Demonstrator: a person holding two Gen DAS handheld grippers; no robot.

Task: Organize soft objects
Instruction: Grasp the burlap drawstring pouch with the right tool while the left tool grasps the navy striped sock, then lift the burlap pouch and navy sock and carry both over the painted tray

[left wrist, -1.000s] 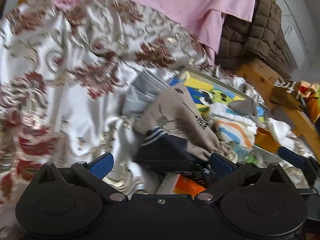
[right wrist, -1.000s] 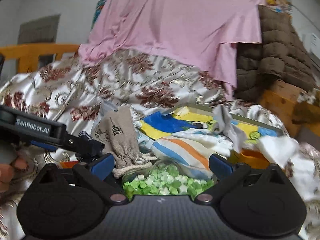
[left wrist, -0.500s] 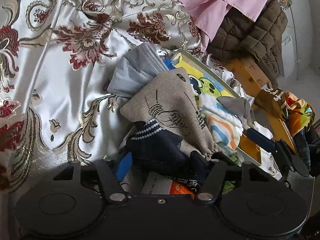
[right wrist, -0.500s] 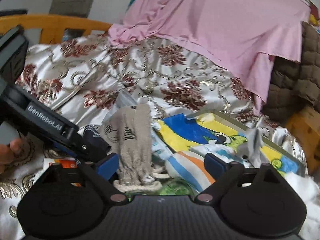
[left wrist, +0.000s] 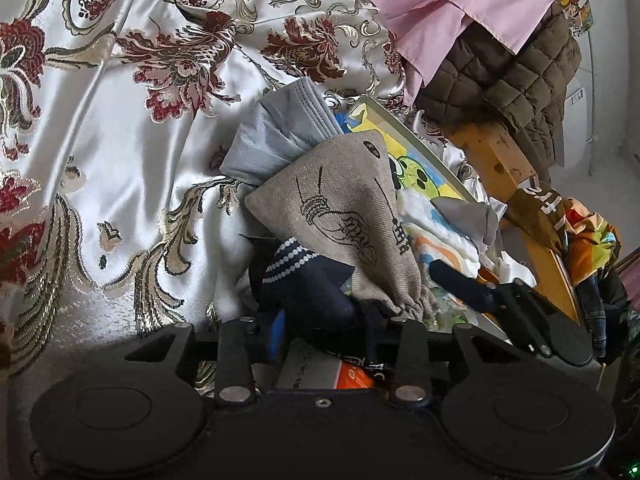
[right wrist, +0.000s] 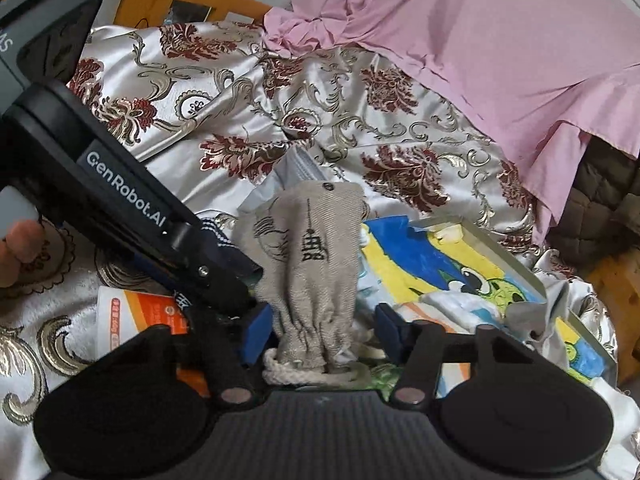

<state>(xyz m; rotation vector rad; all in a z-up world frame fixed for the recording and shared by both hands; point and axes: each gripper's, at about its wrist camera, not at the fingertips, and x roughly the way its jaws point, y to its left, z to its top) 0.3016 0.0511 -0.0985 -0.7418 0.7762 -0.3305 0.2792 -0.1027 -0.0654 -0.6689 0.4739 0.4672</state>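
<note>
both grippers are closing in compared with a second ago: the left gripper, wide apart then, is now pinching together on the navy sock with its white dotted bands, and the right gripper, which was framing a bag of green bits, is now narrowing around the gathered neck of the beige drawstring pouch. its blue fingers are sitting just beside the fabric on each side, not yet pressing on it, so that gripper is partly apart rather than clamped.

the pouch is lying on top of the pile on the bed, its rope cord bunching right at the right gripper's base. it is leaning over the sock and over a grey folded cloth, with a striped white, blue and orange cloth and a cartoon picture board beside it. an orange and white packet is lying under the left gripper. all of this is resting on the floral satin bedspread, with a pink sheet draped behind.

the change suggests one item is being secured per gripper, so the sock and pouch are probably about to be pulled apart. because they overlap, lifting one may drag the other along.
</note>
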